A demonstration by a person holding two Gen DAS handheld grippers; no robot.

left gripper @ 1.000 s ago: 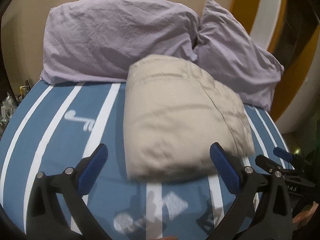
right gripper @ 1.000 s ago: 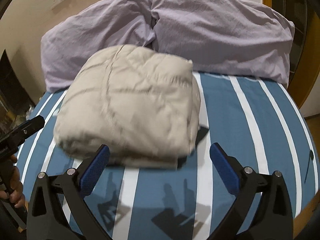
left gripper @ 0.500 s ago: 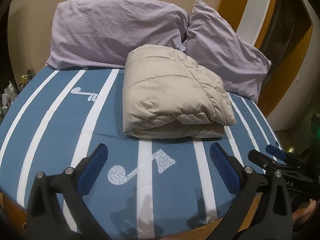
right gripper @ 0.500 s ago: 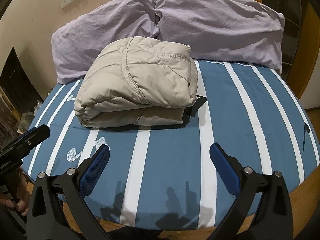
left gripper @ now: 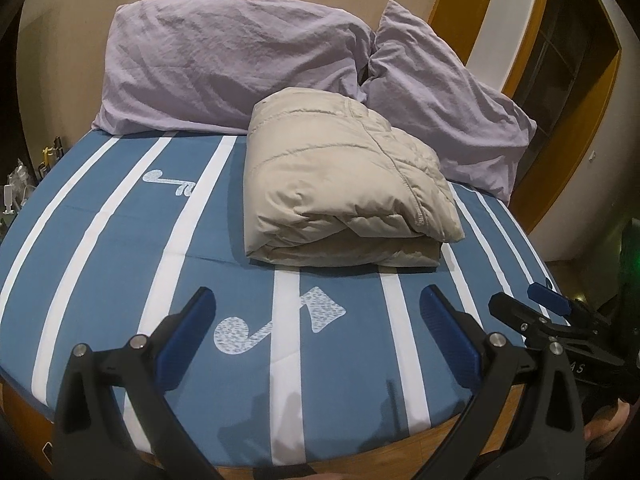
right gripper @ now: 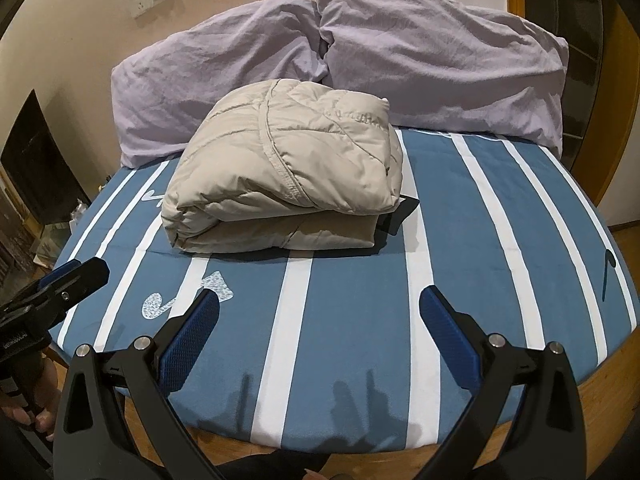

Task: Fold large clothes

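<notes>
A beige padded jacket lies folded into a thick bundle on the blue striped bed, close to the pillows; in the right wrist view the jacket shows a dark strap poking out at its right side. My left gripper hangs open over the bed's near edge, well short of the jacket, with nothing between its blue pads. My right gripper is likewise open and empty, back from the bundle. Each gripper shows at the edge of the other's view.
Two lilac pillows lean against the wall behind the jacket. The bed's wooden frame runs along the near edge. A dark cabinet and clutter stand left of the bed; a wooden door frame is at right.
Both grippers have pulled back from the jacket toward the foot of the bed; the bundle now lies farther off, resting untouched.
</notes>
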